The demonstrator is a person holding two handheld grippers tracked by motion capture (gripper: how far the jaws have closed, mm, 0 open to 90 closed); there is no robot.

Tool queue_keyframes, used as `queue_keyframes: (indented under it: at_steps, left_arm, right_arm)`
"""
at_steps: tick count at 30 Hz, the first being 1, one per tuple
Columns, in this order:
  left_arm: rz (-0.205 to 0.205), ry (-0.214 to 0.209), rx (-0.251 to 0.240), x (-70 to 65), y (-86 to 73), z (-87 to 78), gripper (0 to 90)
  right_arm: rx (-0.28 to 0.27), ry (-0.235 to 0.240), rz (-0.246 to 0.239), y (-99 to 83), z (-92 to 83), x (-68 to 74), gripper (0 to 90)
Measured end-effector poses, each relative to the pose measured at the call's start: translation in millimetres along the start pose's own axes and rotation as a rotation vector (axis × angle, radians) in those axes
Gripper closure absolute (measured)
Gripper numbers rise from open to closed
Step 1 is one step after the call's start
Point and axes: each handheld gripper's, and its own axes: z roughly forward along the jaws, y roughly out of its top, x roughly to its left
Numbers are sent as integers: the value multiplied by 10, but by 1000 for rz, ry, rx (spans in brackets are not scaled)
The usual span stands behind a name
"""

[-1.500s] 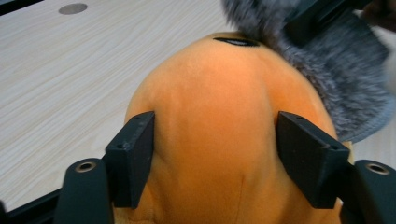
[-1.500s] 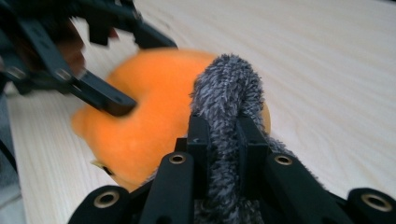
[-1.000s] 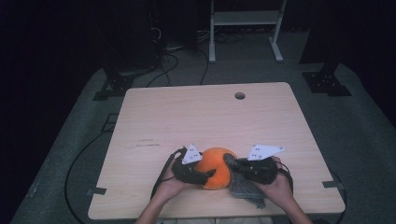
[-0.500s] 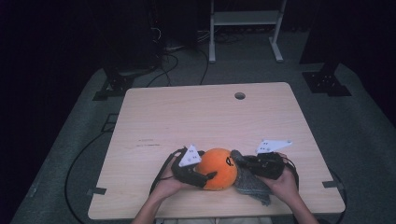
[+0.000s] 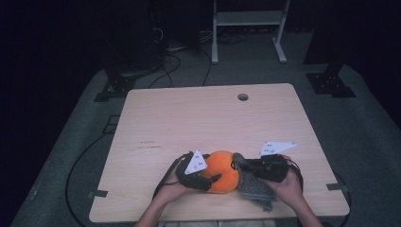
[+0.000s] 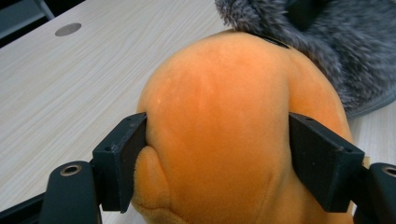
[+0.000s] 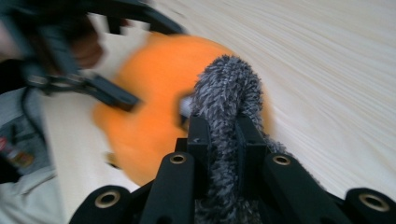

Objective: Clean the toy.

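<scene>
Left gripper [image 6: 219,163] fingers [image 6: 122,161], just closing, press both flanks of orange plush ball [image 6: 233,135], steadying it; right gripper [image 7: 223,135] fingers pinch grey furry cover [image 7: 224,93], likely to draw it over or off; both near front edge of desk [image 5: 189,118].

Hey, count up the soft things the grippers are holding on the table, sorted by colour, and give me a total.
Orange: 1, the orange plush, with the left gripper clamped around it.
Grey: 1, the grey furry piece, pinched in the right gripper and lying against the orange one.
Total: 2, both near the front edge of the table.
</scene>
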Motion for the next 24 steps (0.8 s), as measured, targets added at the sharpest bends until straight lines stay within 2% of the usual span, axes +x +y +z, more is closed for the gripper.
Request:
queue_keyframes:
  at_steps: [2, 4, 8, 9, 10, 11, 15, 17, 18, 20, 22, 24]
  left_arm:
    - [-31, -4, -7, 23, -14, 6, 225]
    - [-65, -3, -10, 43, -22, 17, 221]
    - [-116, 2, -16, 71, -27, 41, 218]
    - [-125, 7, -11, 77, -28, 44, 216]
    - [-125, 9, -9, 80, -27, 43, 212]
    - [-129, 11, -8, 84, -25, 38, 208]
    - [-126, -2, -71, 91, 2, -53, 166]
    - [-112, -6, -65, 70, 19, -66, 173]
    - [-105, 1, -59, 56, 15, -52, 204]
    - [-95, 29, -32, 43, 10, -25, 267]
    - [-109, 45, -28, 48, 1, -13, 295]
    - [-135, 41, -33, 76, -19, -8, 299]
  right_arm:
    - [23, -30, 22, -58, -21, -68, 790]
    - [9, 1, 31, -81, -30, -47, 790]
    - [-24, 100, -74, 26, 43, 271, 789]
    - [-18, 112, -94, 41, 75, 329, 789]
    - [2, 96, -133, 55, 133, 404, 788]
    - [10, 75, -149, 56, 163, 426, 788]
    - [-9, 46, -64, 29, 148, 296, 788]
    - [-16, 35, -38, 1, 129, 244, 788]
    - [-15, 33, -36, -3, 128, 245, 788]
    - [-14, 26, -46, 2, 141, 280, 789]
    - [-8, 34, -77, 13, 162, 376, 790]
    - [18, 83, -131, 14, 212, 487, 790]
